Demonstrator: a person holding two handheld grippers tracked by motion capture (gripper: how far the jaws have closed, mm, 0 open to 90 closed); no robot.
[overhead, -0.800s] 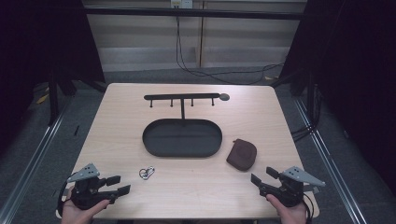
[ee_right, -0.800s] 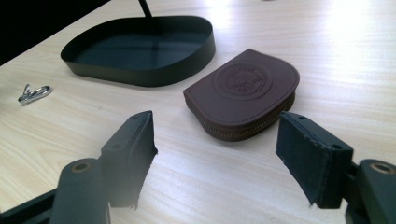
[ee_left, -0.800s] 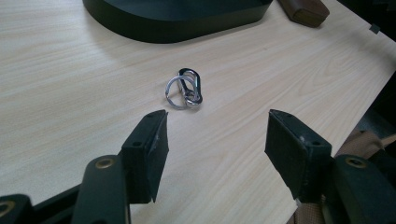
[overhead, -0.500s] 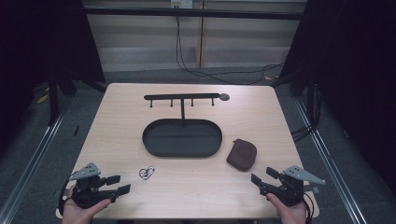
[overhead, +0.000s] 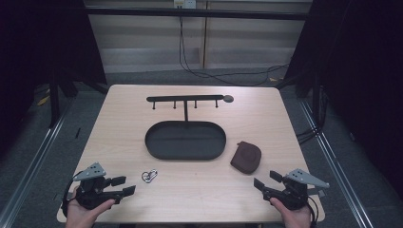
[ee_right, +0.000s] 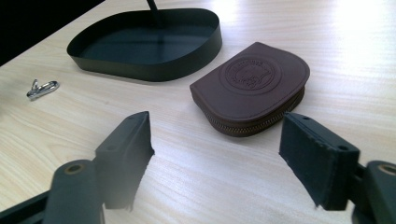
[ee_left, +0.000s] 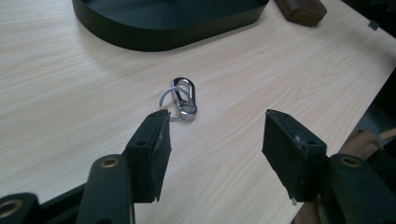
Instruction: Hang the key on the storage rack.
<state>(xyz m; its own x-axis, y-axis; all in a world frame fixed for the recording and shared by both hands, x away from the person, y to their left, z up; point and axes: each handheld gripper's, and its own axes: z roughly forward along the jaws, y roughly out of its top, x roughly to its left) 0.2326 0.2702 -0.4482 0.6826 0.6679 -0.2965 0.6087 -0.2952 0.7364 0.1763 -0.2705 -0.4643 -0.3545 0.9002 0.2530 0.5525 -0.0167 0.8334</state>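
My left tool (overhead: 124, 185) spread, empty, w/ carabiner (overhead: 149, 176) just beyond; right tool (overhead: 264, 182) spread near brown pouch (overhead: 246, 157), both low over counter (overhead: 199, 190)

black tray (overhead: 157, 151), brown pouch (overhead: 246, 157), carabiner (overhead: 149, 176)

Before you, a pale wood-grain table (overhead: 119, 123) with a smooth, faintly sheened top carries a matt black oval metal tray (overhead: 185, 141), a shiny silver metal carabiner clip (ee_left: 183, 98) on its ring, and a smooth brown leather coin pouch (ee_right: 252, 86), embossed and edged by a brassy metal zip. Your left gripper (ee_left: 212, 142) and right gripper (ee_right: 217, 156) show matt black jaws, seemingly plastic.
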